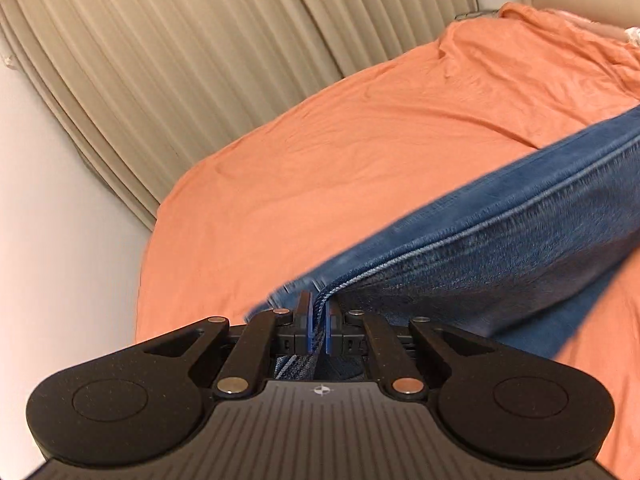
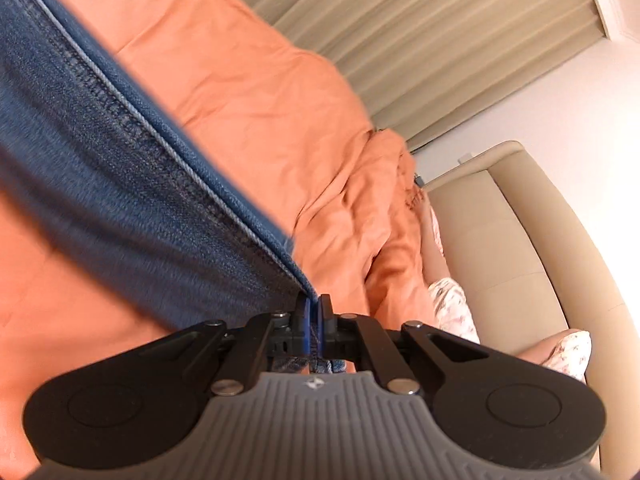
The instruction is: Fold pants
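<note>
Blue denim pants (image 1: 500, 236) hang stretched above an orange bed sheet (image 1: 320, 140). My left gripper (image 1: 319, 308) is shut on one end of the pants at a stitched seam; the cloth runs up and to the right from it. My right gripper (image 2: 314, 306) is shut on the other end of the pants (image 2: 100, 152); the cloth runs up and to the left from it. Denim bunches behind both sets of jaws. The pants are lifted off the sheet (image 2: 248, 92) and look blurred.
Beige pleated curtains (image 1: 180, 52) hang behind the bed. A white wall (image 1: 52, 240) is at the left. A rumpled orange cover (image 2: 384, 208), a floral pillow (image 2: 452, 308) and a beige padded headboard (image 2: 520, 248) lie at the right.
</note>
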